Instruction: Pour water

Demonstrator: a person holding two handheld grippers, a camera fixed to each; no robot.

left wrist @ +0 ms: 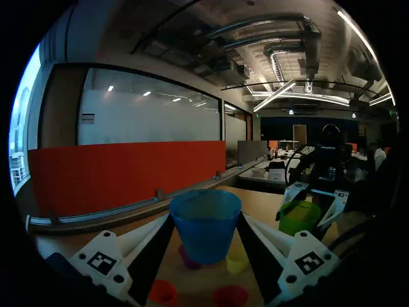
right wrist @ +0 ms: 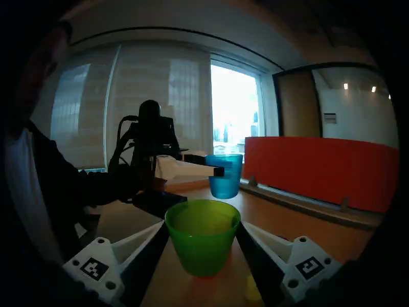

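**Two cups aloft, spill risk at the rims**

Nearest, in the left gripper view: left gripper (left wrist: 205, 244) narrowed to cup width, both fingers pressing the sides of the blue cup (left wrist: 205, 225), upright and clear of the table (left wrist: 258, 200). Same in the right gripper view: right gripper (right wrist: 203, 248) closed onto the green cup (right wrist: 203, 233), both fingers against its walls, upright, off the surface. Blue cup a little beyond and above the green one, rims apart. Cannot tell which cup carries water, or how much.

Likely trouble:
- Tilting before one lip sits over the other mouth, sending water onto the wood and the small cups (left wrist: 188, 258) below.
- Slipping: tapered, smooth walls narrowing downward, so any easing of the squeeze mid-tilt could let a cup slide through the fingers.
- Knocking rims together, both being held in the air with nothing to steady them.

Materials: thin translucent plastic, round, wider at the rim; white moulded fingers with dark inner faces and square black-and-white markers. Beneath, low red, magenta and yellow cups on tan, matte wood. Farther off, a flat orange partition (right wrist: 322, 169), frosted glass above it, and a bright window (right wrist: 232, 110).
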